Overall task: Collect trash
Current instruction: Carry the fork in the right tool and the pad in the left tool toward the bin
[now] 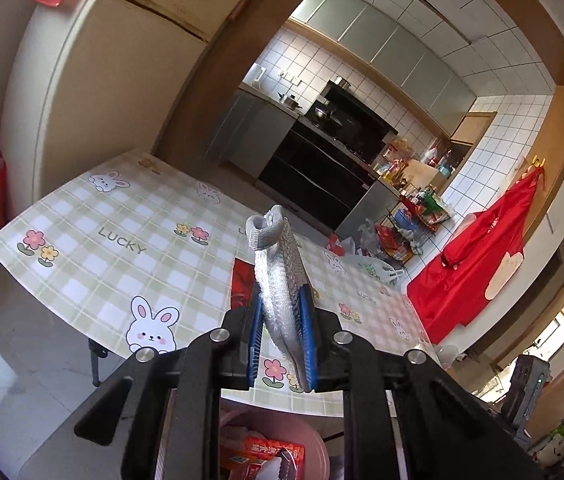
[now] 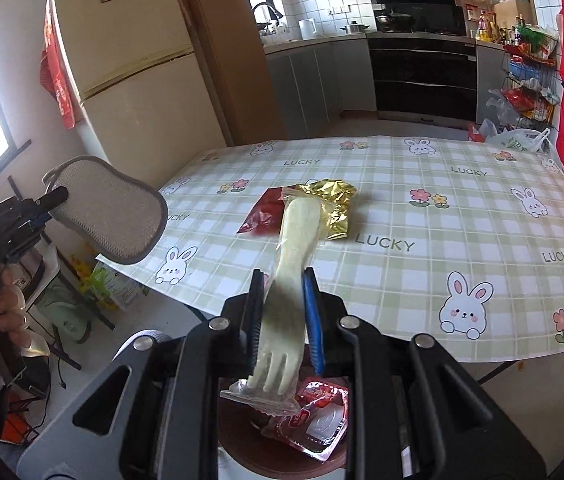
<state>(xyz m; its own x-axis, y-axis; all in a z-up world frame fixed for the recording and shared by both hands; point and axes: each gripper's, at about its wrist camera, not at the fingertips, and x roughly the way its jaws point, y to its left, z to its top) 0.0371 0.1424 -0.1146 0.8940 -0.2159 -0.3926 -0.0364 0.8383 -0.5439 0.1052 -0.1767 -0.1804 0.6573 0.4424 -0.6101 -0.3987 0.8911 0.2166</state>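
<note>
My left gripper (image 1: 282,304) is shut on a grey mesh scouring pad (image 1: 278,268), held upright above the table's near edge; the pad also shows in the right wrist view (image 2: 110,212) at left. My right gripper (image 2: 285,280) is shut on a pale plastic fork in clear wrap (image 2: 289,280), tines pointing back toward me over a brown bin (image 2: 242,440) that holds red wrappers (image 2: 313,412). A red wrapper (image 2: 264,212) and a gold foil wrapper (image 2: 329,204) lie on the checked bunny tablecloth (image 2: 421,216).
The pink-brown bin (image 1: 313,444) with red packets sits below the table edge. A cream fridge (image 2: 130,64) stands at left, kitchen counters and a stove (image 2: 421,40) behind, a rack and plastic bags (image 2: 521,92) at right, a red apron (image 1: 477,264) on the wall.
</note>
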